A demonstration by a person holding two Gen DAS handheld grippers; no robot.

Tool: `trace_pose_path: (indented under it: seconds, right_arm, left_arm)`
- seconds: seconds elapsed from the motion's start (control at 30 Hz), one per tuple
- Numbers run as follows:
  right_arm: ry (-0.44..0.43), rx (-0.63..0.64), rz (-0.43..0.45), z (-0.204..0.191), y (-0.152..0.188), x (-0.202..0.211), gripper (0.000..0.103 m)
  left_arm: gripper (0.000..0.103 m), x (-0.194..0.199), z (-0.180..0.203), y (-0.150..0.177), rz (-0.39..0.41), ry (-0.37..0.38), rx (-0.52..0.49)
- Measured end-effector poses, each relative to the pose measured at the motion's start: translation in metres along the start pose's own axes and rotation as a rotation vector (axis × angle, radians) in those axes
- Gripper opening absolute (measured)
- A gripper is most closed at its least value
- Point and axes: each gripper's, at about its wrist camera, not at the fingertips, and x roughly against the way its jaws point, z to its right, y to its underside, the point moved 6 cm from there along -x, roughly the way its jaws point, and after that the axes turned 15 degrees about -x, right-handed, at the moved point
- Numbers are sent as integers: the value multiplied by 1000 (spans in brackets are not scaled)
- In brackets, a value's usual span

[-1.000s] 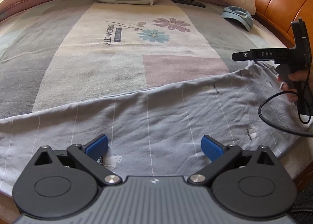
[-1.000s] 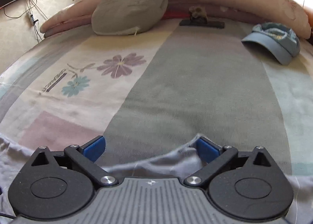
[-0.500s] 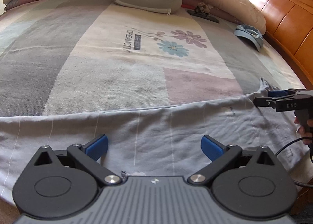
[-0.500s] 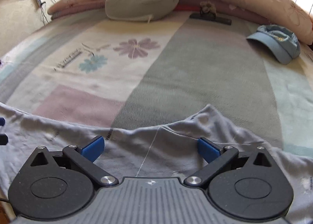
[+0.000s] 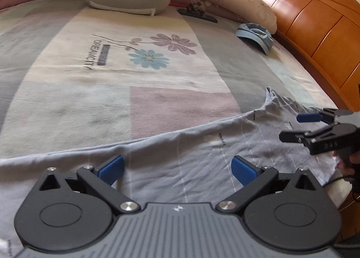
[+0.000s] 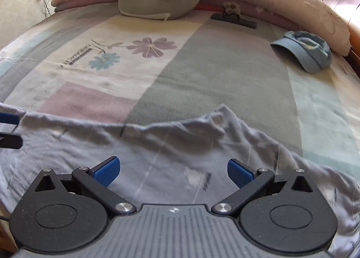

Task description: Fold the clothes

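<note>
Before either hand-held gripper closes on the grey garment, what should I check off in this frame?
1. Left hand-held gripper open: ok.
2. Right hand-held gripper open: ok.
3. Grey garment lies under both: ok.
4. Garment spread flat: not ok, far edge bunched and wrinkled.
5. Fold area free of the blue cap: ok, it sits well back.
6. Pads touching the fabric: cannot tell.

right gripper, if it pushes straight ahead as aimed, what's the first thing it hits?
Most likely the grey garment spread right in front of the open right gripper, its bunched far edge first. Past that is bare bedspread; the cap sits off to the right. Height above the cloth is unclear.
</note>
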Motion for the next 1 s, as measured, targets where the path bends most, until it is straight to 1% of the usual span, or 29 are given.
trace_pose_path:
  seconds: [0.13, 0.27, 0.37, 0.47, 0.6, 0.77, 0.83, 0.9, 0.97, 1.0]
  right_arm:
    - [13, -21, -27, 7, 13, -10, 103]
    - [5, -30, -19, 9, 16, -11, 103]
    - [-1, -33, -14, 9, 17, -10, 103]
    - [-7, -33, -7, 10, 17, -10, 103]
    - [-18, -29, -4, 10, 17, -10, 103]
    - [-32, -21, -1, 11, 17, -11, 103]
    - [-37, -19, 4, 12, 17, -11, 103]
    - [-41, -17, 11, 12, 18, -11, 103]
    - [-44, -14, 18, 12, 19, -11, 103]
    - [-46, -12, 21, 12, 19, -11, 103]
  left_arm:
    - [102, -9, 0, -13, 0, -11, -7]
    - [101, 6, 8, -24, 14, -3, -28]
    - [102, 12, 24, -28, 11, 43, -42]
    - [102, 4, 41, -29, -4, 103, -51]
    - [102, -18, 53, -30, -36, 124, -55]
    - [102, -35, 50, -32, -67, 108, -37]
    - [102, -36, 49, -35, -68, 103, -32]
    - [102, -32, 50, -37, -69, 99, -26]
    - [102, -23, 53, -40, -58, 99, -41]
    - [102, -19, 55, -39, -67, 100, -50]
